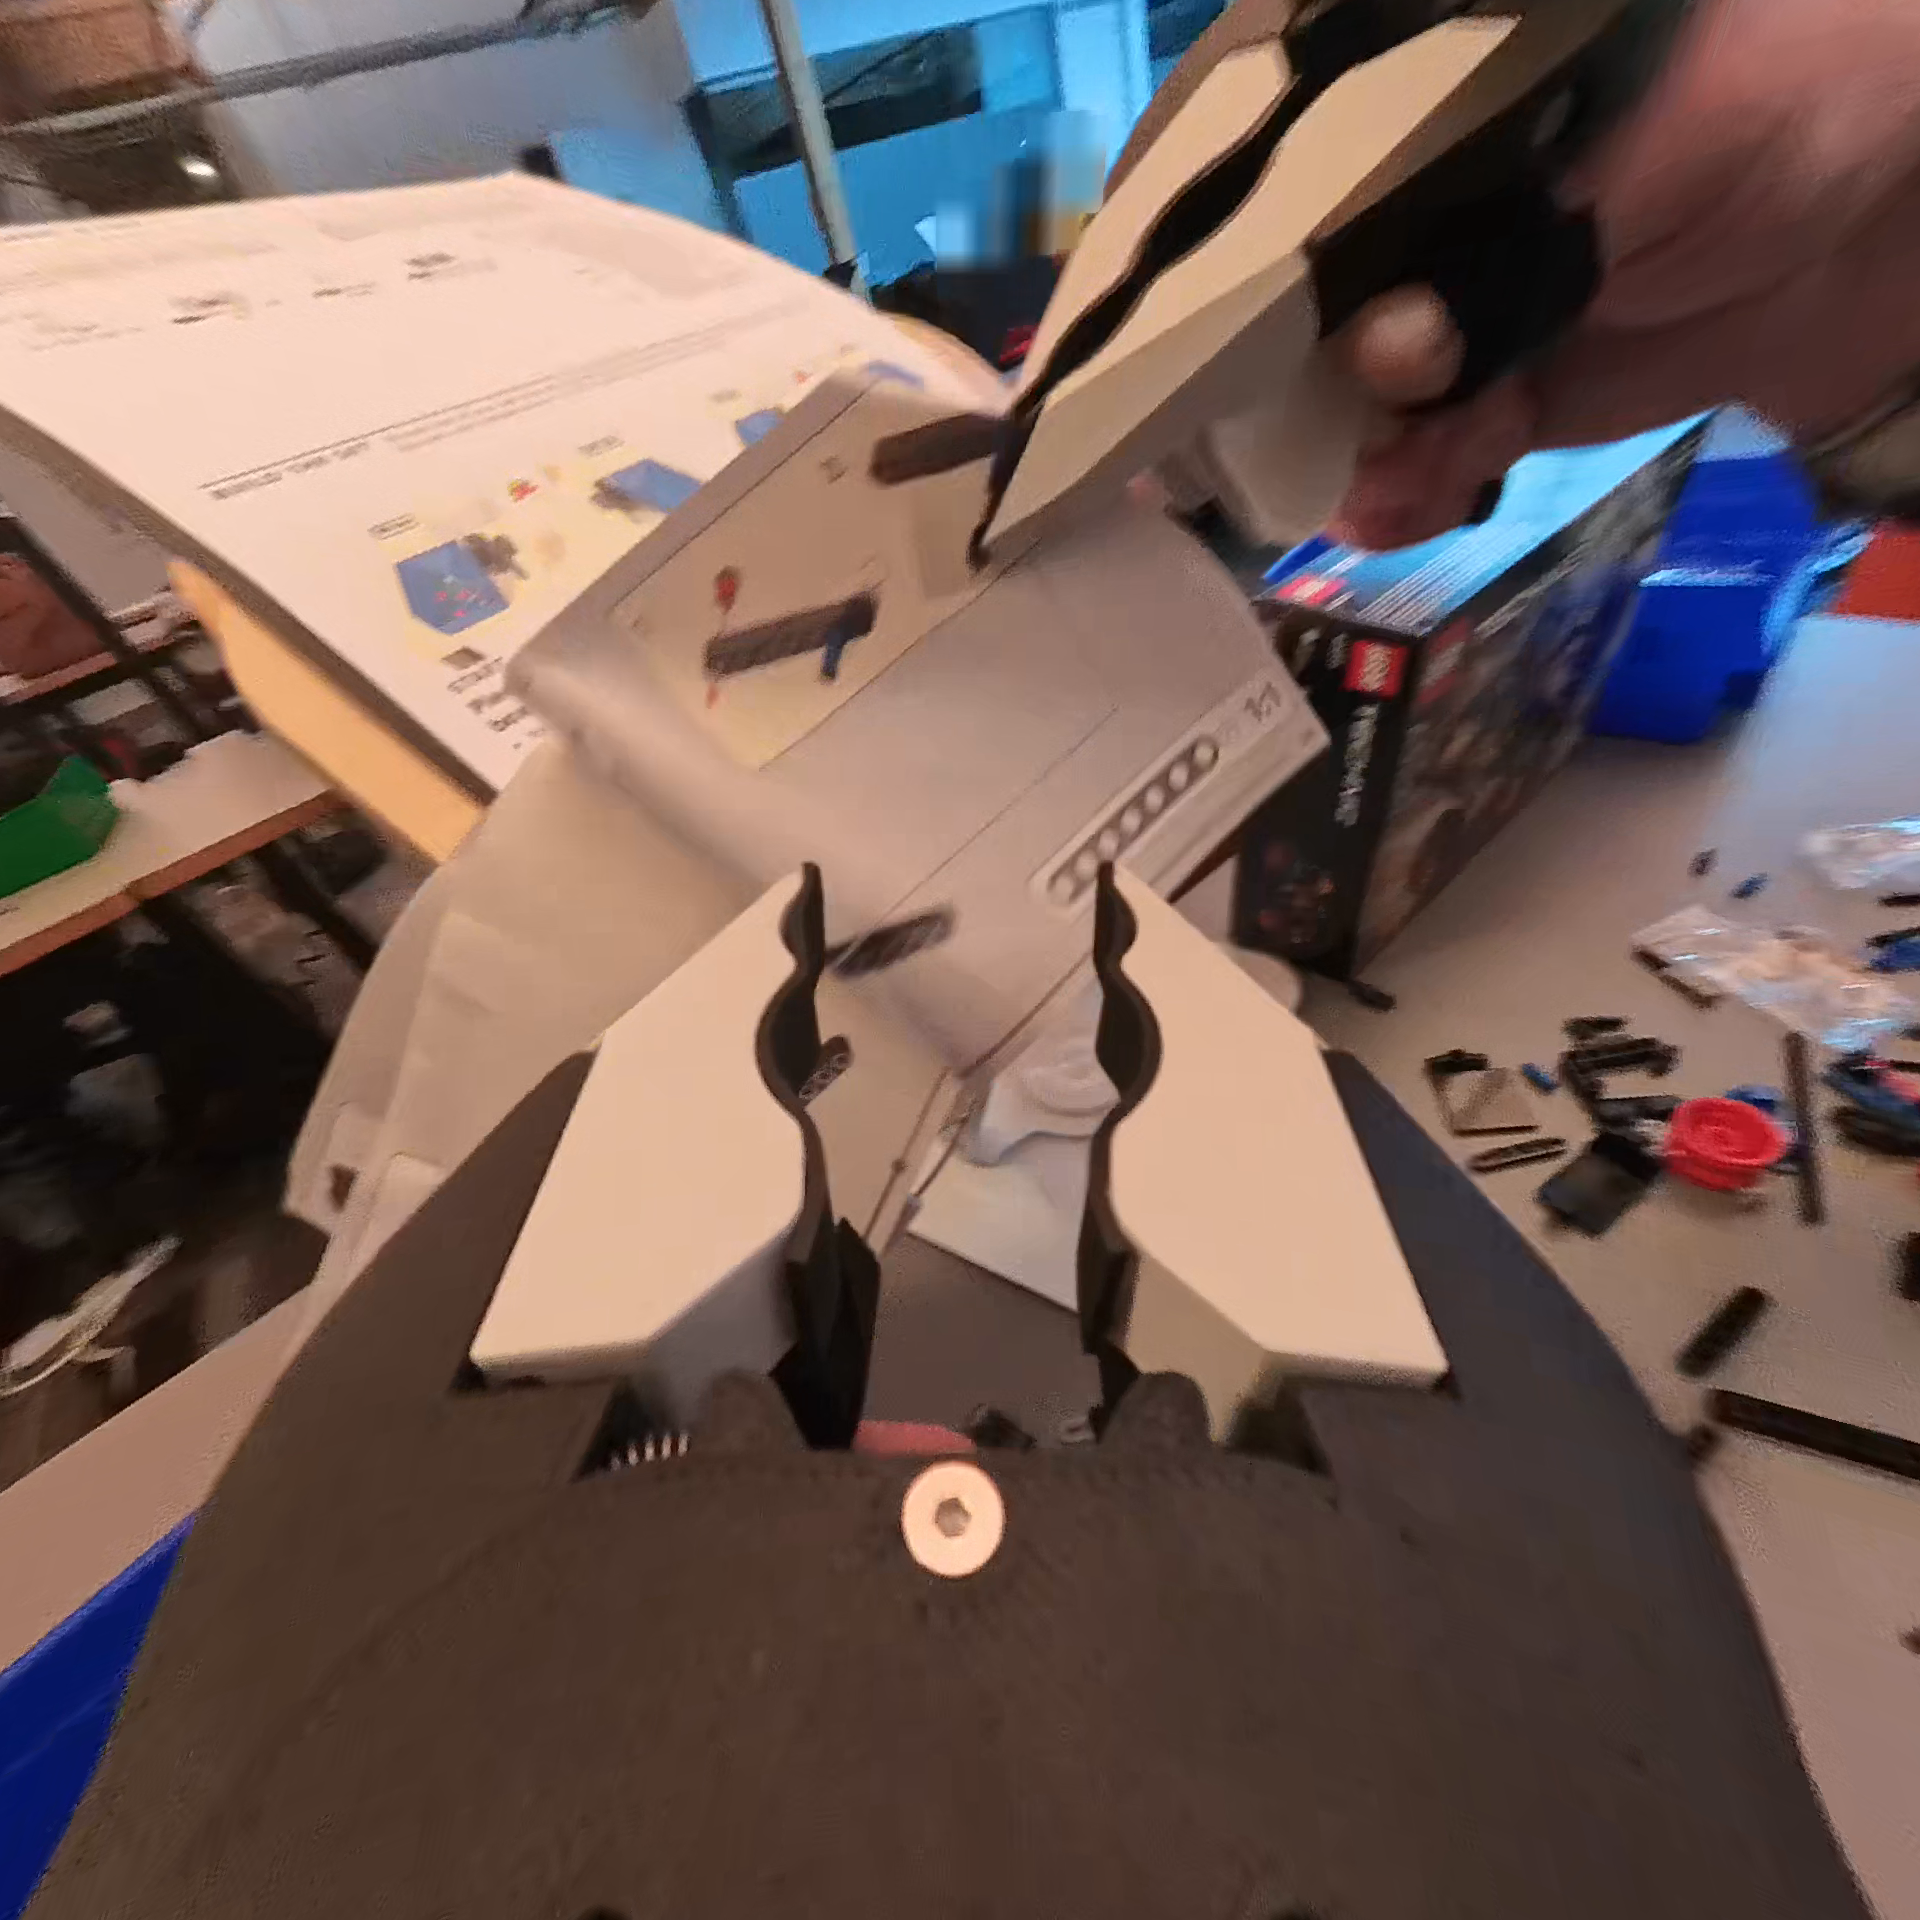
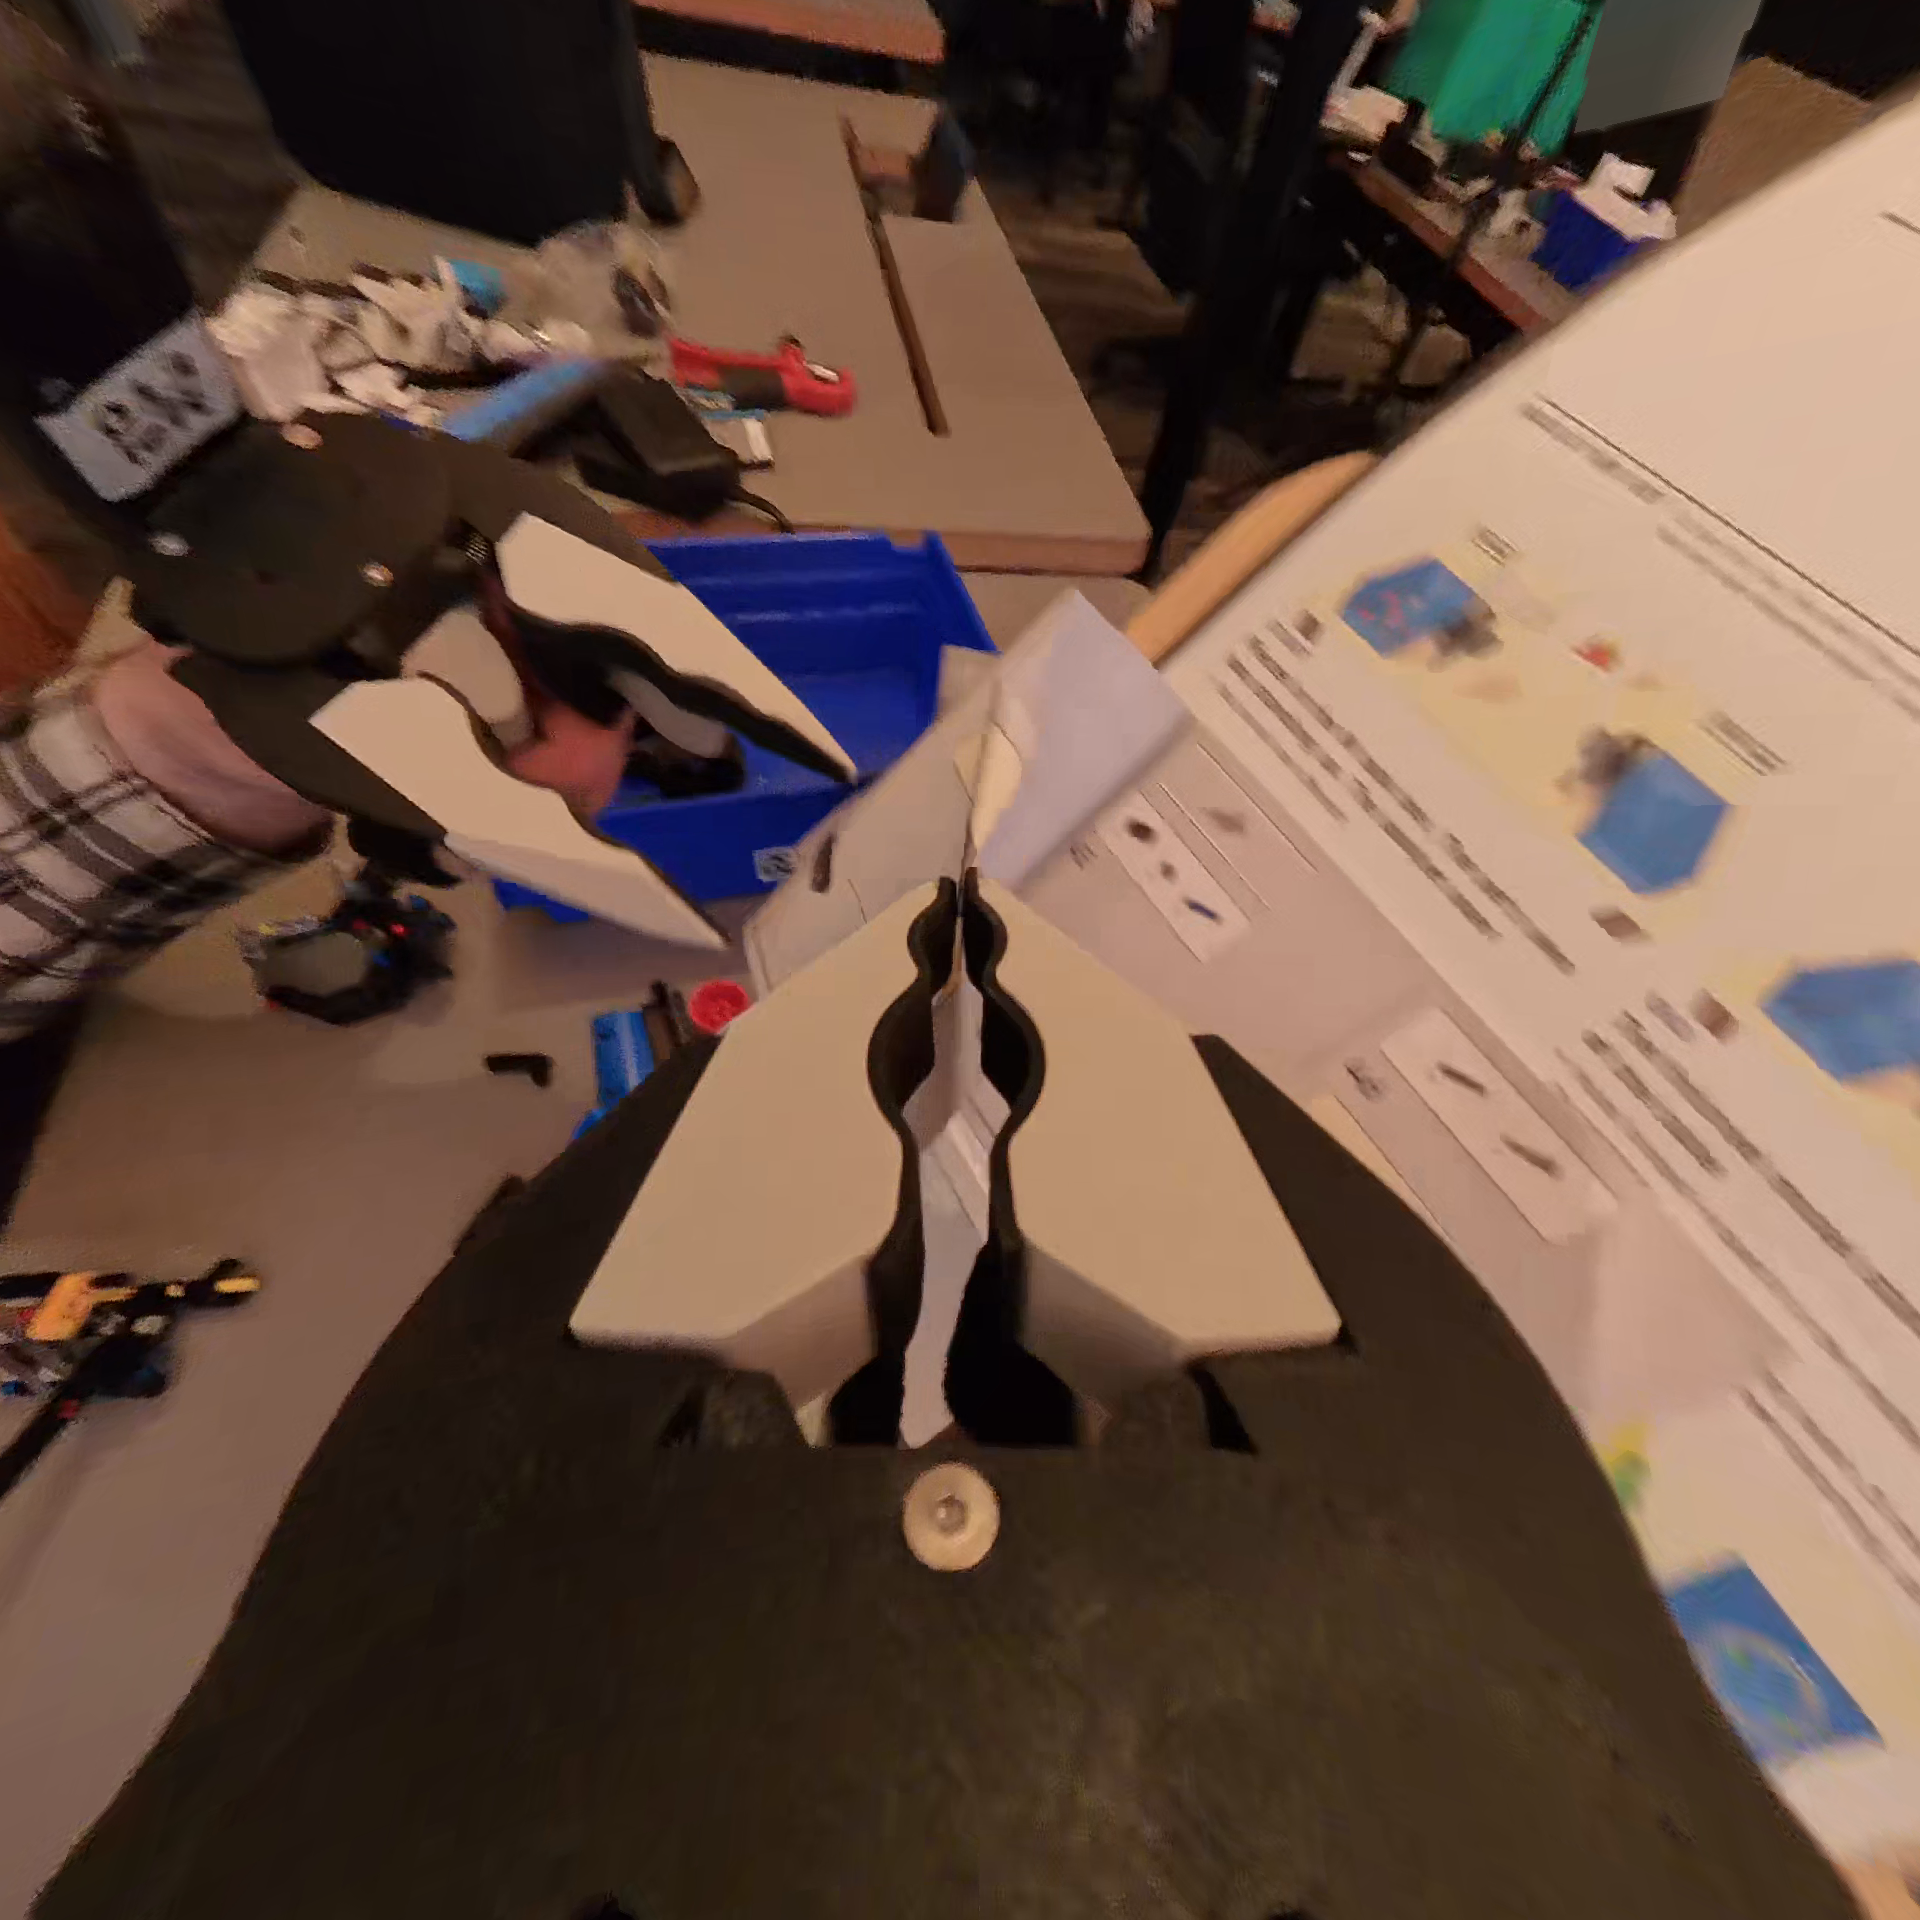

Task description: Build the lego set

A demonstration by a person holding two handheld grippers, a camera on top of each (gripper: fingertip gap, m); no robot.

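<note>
The lego instruction booklet [image 1: 935, 727] stands open in front of both grippers, with one page [image 2: 1070, 717] lifted. My right gripper [image 2: 961, 883] is shut on the edge of that page, and the paper runs down between its pads. It also shows in the left wrist view [image 1: 982, 540], pinching the page from the upper right. My left gripper [image 1: 956, 894] is open just before the booklet's lower part and presses on nothing. It shows in the right wrist view [image 2: 790, 857] with its jaws wide apart. A small black piece [image 1: 826, 1070] shows by its left pad; whether it touches is unclear.
A large printed sheet [image 1: 416, 364] leans behind the booklet. A dark lego box [image 1: 1455, 707] stands to the right. Loose black parts [image 1: 1600, 1049], a red round part [image 1: 1720, 1138] and plastic bags [image 1: 1766, 966] lie on the table. A blue bin [image 2: 831, 644] stands behind the left gripper. The tips of one gripper are about 7 centimeters away from the tips of the other.
</note>
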